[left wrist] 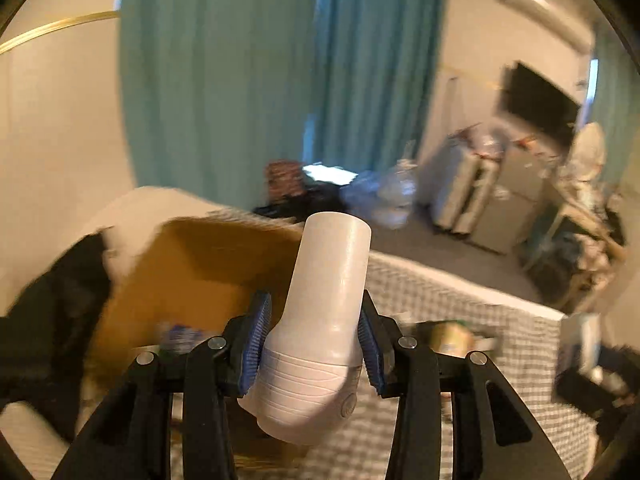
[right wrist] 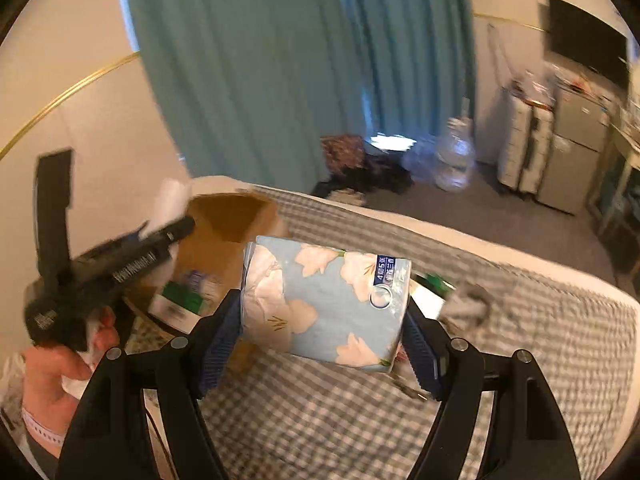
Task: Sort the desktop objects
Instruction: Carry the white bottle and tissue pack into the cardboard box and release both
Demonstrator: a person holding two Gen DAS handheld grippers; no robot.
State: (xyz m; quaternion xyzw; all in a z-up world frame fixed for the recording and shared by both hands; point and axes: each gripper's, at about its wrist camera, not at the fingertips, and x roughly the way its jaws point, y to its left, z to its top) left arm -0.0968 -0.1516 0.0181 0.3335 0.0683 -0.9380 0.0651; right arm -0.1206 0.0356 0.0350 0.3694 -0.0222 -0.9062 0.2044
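My left gripper (left wrist: 314, 342) is shut on a white plastic bottle (left wrist: 320, 320), held tilted above the checked bed cover, just right of an open cardboard box (left wrist: 208, 272). My right gripper (right wrist: 320, 340) is shut on a light-blue tissue pack with cream flowers (right wrist: 324, 300), held above the checked cover (right wrist: 360, 420). In the right wrist view the left gripper (right wrist: 120, 256) and the hand holding it show at the left, over the cardboard box (right wrist: 236, 216). Packets lie inside the box (right wrist: 180, 300).
A green-and-white packet (right wrist: 430, 292) and a grey item (right wrist: 468, 304) lie on the cover behind the tissue pack. A black garment (left wrist: 48, 320) lies left of the box. Teal curtains (left wrist: 240, 80), a water jug (right wrist: 456, 160), cabinets (right wrist: 560, 148) and clutter stand beyond the bed.
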